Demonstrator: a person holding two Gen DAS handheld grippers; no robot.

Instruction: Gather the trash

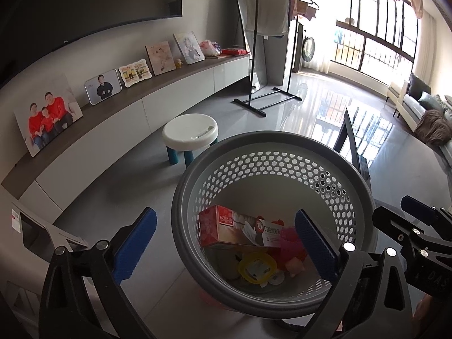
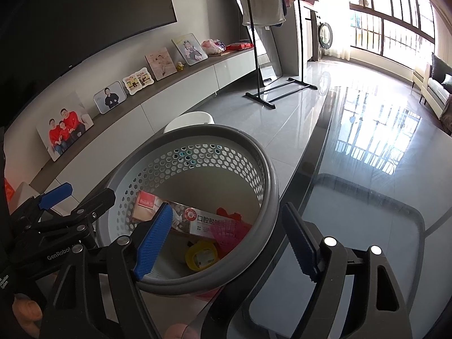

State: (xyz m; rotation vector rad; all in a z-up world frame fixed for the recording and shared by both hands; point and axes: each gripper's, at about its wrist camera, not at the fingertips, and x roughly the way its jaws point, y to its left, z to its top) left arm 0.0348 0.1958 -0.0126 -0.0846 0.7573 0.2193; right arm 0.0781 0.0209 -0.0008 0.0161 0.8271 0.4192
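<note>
Left wrist view: the left gripper [image 1: 226, 247], jaws wide apart and empty, hovers at the near rim of the grey perforated basket [image 1: 254, 144]. Inside lie a toothpaste box [image 1: 240, 227], a yellow lid [image 1: 255, 267] and pink scraps [image 1: 291, 240]. A white stool [image 1: 190, 130] stands beyond.

Right wrist view: the right gripper [image 2: 228, 241], likewise spread and holding nothing, straddles the basket's rim [image 2: 268, 175] at the edge of the glass table [image 2: 367, 169]. The table's visible part bears no loose trash, so collection appears largely finished.
</note>
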